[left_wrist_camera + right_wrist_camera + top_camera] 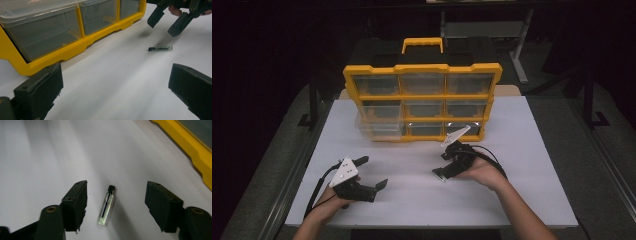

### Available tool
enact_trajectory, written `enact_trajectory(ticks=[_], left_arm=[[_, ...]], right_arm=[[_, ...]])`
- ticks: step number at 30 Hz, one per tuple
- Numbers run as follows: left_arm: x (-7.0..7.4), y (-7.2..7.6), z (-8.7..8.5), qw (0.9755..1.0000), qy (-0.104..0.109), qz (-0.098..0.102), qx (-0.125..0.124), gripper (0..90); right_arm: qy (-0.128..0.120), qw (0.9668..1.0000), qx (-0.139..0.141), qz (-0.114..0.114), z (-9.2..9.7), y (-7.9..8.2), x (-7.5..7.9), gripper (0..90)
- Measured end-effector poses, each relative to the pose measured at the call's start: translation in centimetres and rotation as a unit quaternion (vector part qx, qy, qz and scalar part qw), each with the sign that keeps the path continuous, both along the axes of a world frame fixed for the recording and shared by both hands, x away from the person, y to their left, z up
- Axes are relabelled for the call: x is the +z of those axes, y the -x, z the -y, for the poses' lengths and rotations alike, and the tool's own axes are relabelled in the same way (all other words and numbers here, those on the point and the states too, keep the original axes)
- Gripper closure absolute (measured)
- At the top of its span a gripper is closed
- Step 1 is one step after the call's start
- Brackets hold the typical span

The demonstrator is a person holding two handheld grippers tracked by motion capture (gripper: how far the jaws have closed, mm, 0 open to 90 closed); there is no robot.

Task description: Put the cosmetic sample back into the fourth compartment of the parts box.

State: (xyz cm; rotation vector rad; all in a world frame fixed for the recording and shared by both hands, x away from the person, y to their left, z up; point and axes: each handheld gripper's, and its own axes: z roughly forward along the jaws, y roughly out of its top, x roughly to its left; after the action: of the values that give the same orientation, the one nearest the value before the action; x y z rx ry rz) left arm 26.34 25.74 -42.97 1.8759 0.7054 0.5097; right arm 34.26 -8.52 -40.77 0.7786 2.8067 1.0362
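Observation:
A small clear glass vial (107, 206) with a black cap lies flat on the white table (412, 195). My right gripper (116, 192) hangs over it, its jaws apart on either side of the vial and not touching it. In the left gripper view the vial (160, 48) lies just below the right gripper (163, 27). In the high view the right gripper (443, 165) is right of centre, in front of the organizer. My left gripper (373, 172) stands open near the front left with nothing between its jaws; it points toward the vial (116, 72).
A yellow organizer (422, 95) with clear plastic drawers and a yellow handle stands at the back middle of the table. Its lower left drawer (379, 127) is pulled out a little. Its yellow base (197, 150) lies close to the right gripper's far side.

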Motion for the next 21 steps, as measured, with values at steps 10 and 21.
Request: enact_trajectory(ticks=[10,21], left_arm=[[0.0,0.0,0.0,1.0000,-0.001,0.001,0.000,0.0],[0.0,0.0,-0.1,1.0000,-0.004,0.004,-0.003,0.0]], right_arm=[[0.014,0.9998,0.017,-0.002,-0.5,0.1,-0.8,49.1],[0.027,0.9989,0.039,0.003,-0.9,0.1,-1.5,60.5]])
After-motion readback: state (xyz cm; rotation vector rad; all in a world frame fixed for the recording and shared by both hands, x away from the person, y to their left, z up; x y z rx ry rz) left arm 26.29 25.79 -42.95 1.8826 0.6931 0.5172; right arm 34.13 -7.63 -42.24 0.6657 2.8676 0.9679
